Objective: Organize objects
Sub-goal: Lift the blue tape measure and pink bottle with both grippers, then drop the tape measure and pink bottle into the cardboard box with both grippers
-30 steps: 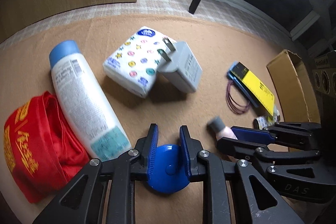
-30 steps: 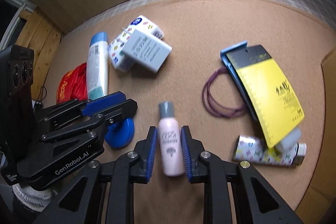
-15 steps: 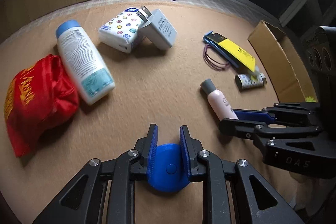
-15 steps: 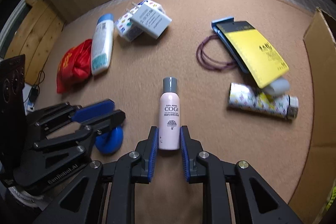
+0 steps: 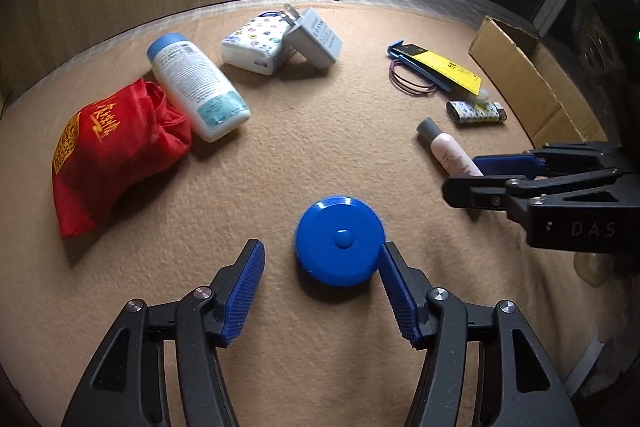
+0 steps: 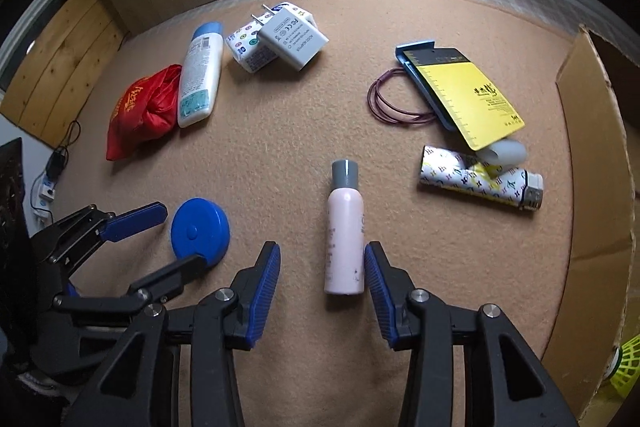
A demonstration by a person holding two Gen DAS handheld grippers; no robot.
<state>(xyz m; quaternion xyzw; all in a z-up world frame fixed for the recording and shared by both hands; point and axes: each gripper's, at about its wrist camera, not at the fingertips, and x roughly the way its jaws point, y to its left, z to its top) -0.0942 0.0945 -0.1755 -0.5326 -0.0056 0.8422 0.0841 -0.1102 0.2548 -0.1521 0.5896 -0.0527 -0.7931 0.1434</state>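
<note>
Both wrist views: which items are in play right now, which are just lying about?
In play:
blue tape measure, between open left gripper
pink bottle, between open right gripper

Lying about:
red bag
white bottle
tissue pack
charger
lighter

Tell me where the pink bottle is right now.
The pink bottle lies flat on the tan mat, cap pointing away, between the open fingers of the right claw. The blue round case lies to its left.

We find each camera seated behind its own hand-held gripper, looking forward and down, close over the worktop [image 5: 280, 155]. Both views share the blue disc [image 5: 340, 241], pink bottle [image 6: 345, 227] and the clutter beyond.
</note>
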